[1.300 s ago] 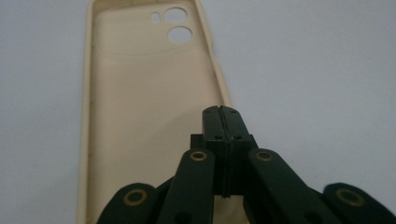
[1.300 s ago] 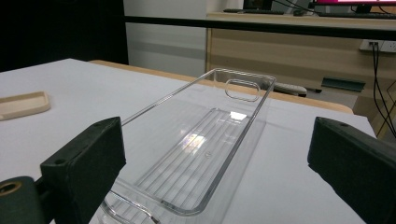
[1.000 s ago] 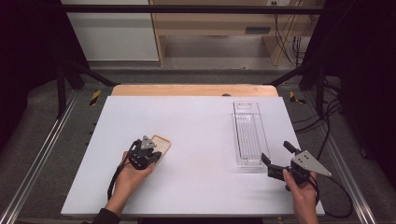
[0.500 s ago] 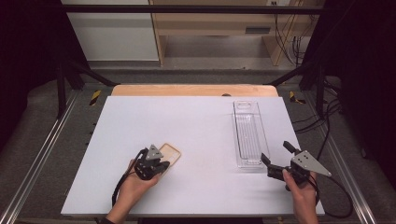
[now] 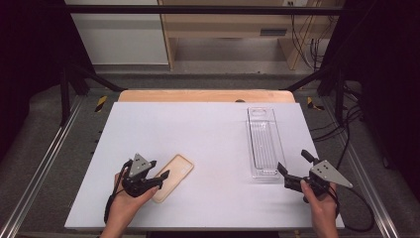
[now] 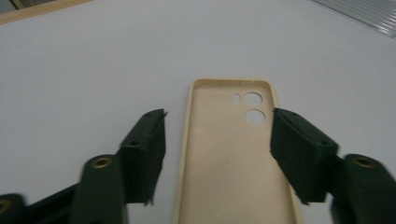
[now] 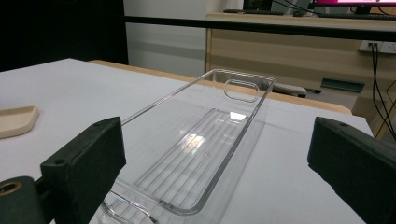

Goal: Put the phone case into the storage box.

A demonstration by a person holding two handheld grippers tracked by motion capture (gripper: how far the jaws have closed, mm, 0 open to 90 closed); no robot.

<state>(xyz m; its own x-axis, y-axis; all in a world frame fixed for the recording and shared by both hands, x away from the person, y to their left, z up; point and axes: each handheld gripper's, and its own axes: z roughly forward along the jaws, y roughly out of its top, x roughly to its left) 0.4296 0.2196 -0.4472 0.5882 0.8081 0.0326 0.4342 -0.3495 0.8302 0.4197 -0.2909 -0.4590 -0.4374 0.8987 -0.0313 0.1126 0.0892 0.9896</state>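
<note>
- High view puts my left tongs (image 5: 159, 179) low at the near left of the white counter (image 5: 208, 124), with the beige phone case (image 5: 173, 177) lying flat just in front of them, open side up.
- Left gripper view shows the jaws apart, one on each side of the phone case (image 6: 233, 158), neither pad touching its rim; they have just been opening, so nothing is held.
- My right tongs (image 5: 292, 166) rest at the near right, jaws spread wide and empty, aimed along the clear plastic tray (image 5: 262, 141), which stands well apart from the case.
- Right gripper view looks straight down the tray (image 7: 205, 140) from its near end, and a corner of the case (image 7: 16, 120) shows far off to the side.
- Risk, as I judge it: the case is thin, light and slick, so if I close again off-centre it can pivot or skid across the smooth counter instead of seating between the pads.
- Squeezing the soft rim too hard could bow the case and let it spring out.
- If the case is meant for the tray, carrying it by one long edge may let it droop and catch the tray wall.
- A careless nudge from my right tongs could shove the light tray out of line.
</note>
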